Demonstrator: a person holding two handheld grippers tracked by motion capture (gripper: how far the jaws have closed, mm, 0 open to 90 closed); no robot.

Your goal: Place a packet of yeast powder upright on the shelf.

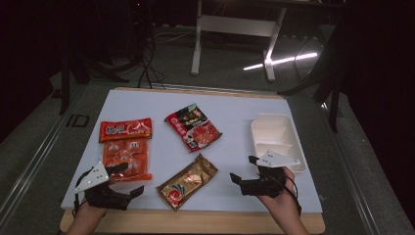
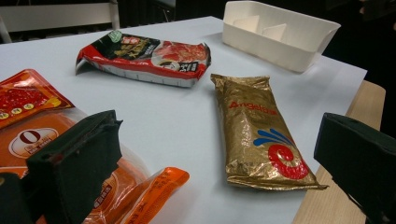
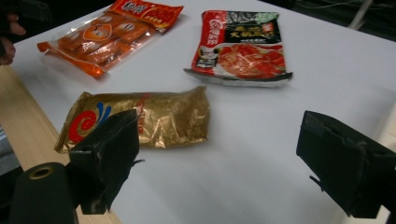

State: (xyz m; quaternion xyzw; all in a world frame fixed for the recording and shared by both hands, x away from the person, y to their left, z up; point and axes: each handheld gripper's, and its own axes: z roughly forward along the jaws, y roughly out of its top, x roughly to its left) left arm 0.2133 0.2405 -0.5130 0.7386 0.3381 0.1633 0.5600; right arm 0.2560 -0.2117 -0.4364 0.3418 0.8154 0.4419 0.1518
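**Both hand-held grippers wide open over a desk of snack packets**

Seen from the high view, the desk (image 1: 235,105) carries a pale sheet with four things on it. An orange packet (image 1: 125,148) lies at the left, a red-and-black packet (image 1: 193,127) sits near the middle, a gold packet (image 1: 187,181) lies slanted toward the near edge, and a white divided tray (image 1: 277,139) rests at the right. The left hand-held gripper (image 1: 128,180) hovers at the near left corner, just beside the orange packet, jaws spread and holding nothing. The right hand-held gripper (image 1: 243,176) sits near the tray's near end, jaws likewise apart and empty.

While the left gripper view looks along its own two black jaws, they stand far apart with nothing between them. The orange packet (image 2: 42,135) lies under the left-side jaw, the gold packet (image 2: 261,130) lies ahead, the red-and-black packet (image 2: 144,58) beyond it, and the white tray (image 2: 280,35) farthest off.

Looking from the right gripper view, its jaws also stand wide and empty. The gold packet (image 3: 154,116) lies just beyond the left-side jaw, the red-and-black packet (image 3: 243,46) farther on, and the orange packet (image 3: 107,32) at the far left.
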